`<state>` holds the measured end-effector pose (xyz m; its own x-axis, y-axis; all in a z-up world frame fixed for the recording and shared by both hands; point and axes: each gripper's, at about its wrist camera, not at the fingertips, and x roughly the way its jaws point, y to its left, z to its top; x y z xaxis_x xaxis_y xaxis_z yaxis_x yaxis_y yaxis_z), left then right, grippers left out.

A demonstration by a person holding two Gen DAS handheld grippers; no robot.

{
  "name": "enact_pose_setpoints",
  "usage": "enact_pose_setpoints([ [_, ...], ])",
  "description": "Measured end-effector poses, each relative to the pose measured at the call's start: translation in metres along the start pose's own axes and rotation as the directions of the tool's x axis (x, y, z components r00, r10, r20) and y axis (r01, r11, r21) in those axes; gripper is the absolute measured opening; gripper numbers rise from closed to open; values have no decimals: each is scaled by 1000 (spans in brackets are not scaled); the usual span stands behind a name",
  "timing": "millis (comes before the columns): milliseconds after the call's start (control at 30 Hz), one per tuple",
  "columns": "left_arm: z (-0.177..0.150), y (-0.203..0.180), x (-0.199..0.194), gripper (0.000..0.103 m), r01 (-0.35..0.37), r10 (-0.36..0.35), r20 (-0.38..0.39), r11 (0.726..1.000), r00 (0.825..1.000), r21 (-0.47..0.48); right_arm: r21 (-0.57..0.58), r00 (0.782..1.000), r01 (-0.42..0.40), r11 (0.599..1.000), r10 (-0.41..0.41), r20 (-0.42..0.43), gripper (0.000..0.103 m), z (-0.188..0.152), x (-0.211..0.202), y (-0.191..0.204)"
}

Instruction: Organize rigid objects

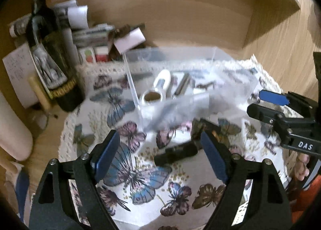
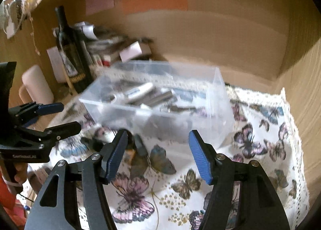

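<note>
While both grippers hovered empty, sorting looked mostly done. Clear plastic bin [image 2: 200, 121] on butterfly cloth [image 2: 180, 185] held several items: white tube [image 1: 161, 81], tape roll [image 1: 151, 97], metallic cylinders [image 2: 160, 97]. At least 1 dark object [image 1: 176, 152] lay outside, near bin's front wall, between left gripper [image 1: 160, 159] jaws, spread wide. Right gripper [image 2: 158, 155] jaws wide too. Wine bottle [image 1: 50, 49] stood apart.

Bin [image 2: 200, 97] on cloth [image 2: 260, 169]; bottle [image 2: 70, 53] left, behind.
</note>
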<state>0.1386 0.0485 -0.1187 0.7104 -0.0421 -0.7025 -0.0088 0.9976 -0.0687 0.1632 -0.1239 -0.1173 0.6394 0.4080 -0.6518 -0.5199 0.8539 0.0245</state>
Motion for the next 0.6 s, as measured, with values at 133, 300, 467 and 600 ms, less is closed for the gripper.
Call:
enact_pose_setpoints([
  [133, -14, -1, 17, 83, 10, -10, -63, 1000, 998, 3, -2, 998, -1, 1000, 1, -58, 60, -7, 17, -1],
  [300, -19, 3, 29, 79, 45, -48, -108, 999, 993, -28, 7, 994, -19, 1000, 20, -110, 60, -9, 35, -3],
  [467, -19, 1, 32, 71, 65, -66, -111, 998, 992, -9, 9, 989, -37, 999, 38, -140, 59, -10, 44, -1],
  [600, -19, 0, 39, 66, 89, -90, -119, 996, 989, -10, 1, 985, -46, 999, 45, -166, 52, -9, 53, 3],
])
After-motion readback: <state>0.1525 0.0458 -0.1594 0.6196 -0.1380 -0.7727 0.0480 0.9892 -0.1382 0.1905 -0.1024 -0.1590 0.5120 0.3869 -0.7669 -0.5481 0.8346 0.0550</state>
